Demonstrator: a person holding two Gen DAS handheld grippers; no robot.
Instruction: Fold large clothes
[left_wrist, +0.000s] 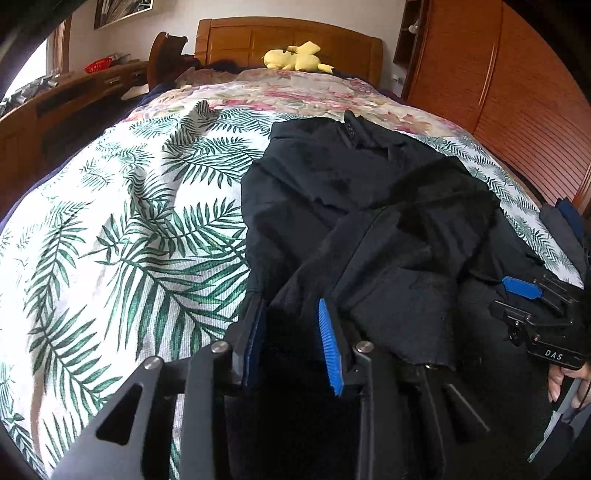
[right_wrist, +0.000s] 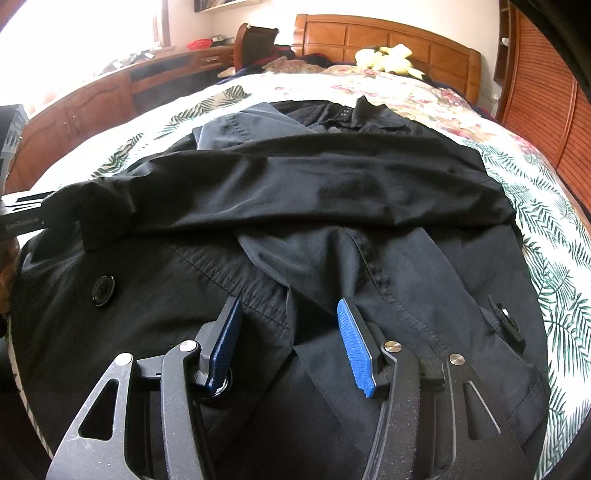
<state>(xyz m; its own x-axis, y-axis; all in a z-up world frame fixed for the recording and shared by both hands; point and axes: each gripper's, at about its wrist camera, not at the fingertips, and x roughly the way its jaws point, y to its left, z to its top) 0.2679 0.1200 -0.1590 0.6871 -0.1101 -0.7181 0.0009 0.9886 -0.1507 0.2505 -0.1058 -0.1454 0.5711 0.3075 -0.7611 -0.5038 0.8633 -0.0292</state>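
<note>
A large black coat (left_wrist: 354, 192) lies on the bed; it fills the right wrist view (right_wrist: 295, 192), with one sleeve (right_wrist: 280, 184) drawn across its body. My left gripper (left_wrist: 291, 321) has its jaws apart with the sleeve's cuff between the blue pads; in the right wrist view (right_wrist: 48, 218) it shows at the left edge with the cuff in it. My right gripper (right_wrist: 288, 325) is open just above the coat's front hem, a fold of cloth lying between its fingers; it also shows at the right in the left wrist view (left_wrist: 524, 295).
The bed has a palm-leaf cover (left_wrist: 129, 221) and a floral quilt (left_wrist: 295, 92). A yellow plush toy (left_wrist: 295, 59) sits by the wooden headboard (left_wrist: 288, 37). A wooden wardrobe (left_wrist: 498, 92) stands to the right, low cabinets (right_wrist: 92, 99) to the left.
</note>
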